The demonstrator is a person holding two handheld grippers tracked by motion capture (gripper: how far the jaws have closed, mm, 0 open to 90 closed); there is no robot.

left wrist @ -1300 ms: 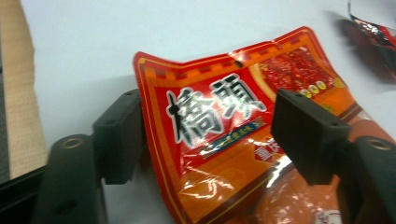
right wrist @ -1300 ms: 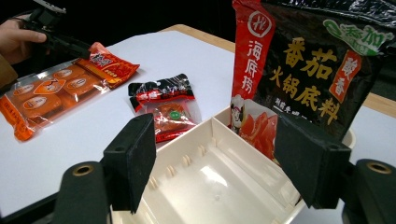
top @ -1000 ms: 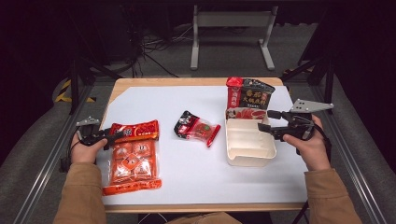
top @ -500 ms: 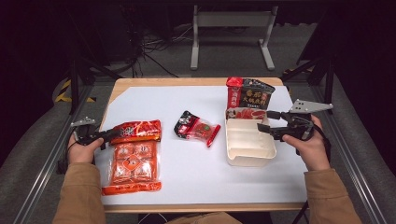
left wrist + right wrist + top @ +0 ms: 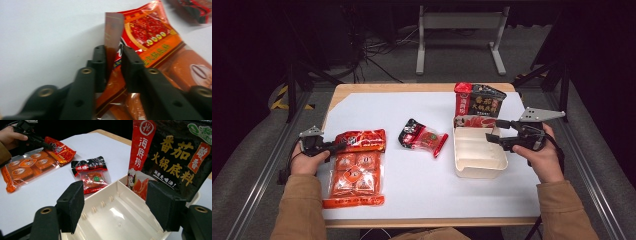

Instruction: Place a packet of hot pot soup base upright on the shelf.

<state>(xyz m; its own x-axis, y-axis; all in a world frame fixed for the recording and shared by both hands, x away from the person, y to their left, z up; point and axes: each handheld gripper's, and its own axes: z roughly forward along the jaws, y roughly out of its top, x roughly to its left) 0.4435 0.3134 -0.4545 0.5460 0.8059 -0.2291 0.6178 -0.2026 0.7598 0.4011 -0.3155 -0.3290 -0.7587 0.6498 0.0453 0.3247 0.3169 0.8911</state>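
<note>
While left gripper (image 5: pixel 332 146) pinches orange packet (image 5: pixel 354 170) far corner, long axis toward person, right gripper (image 5: pixel 493 131) wide.

The white table (image 5: pixel 412 190) is brightly lit from above, its surroundings dark; near jaws blur in both gripper views.

Black sauce pouch (image 5: pixel 180 157) standing in the cream tray (image 5: pixel 120 220): "番茄火锅底料", "酸香"; its red strip reads "海底捞".
</note>
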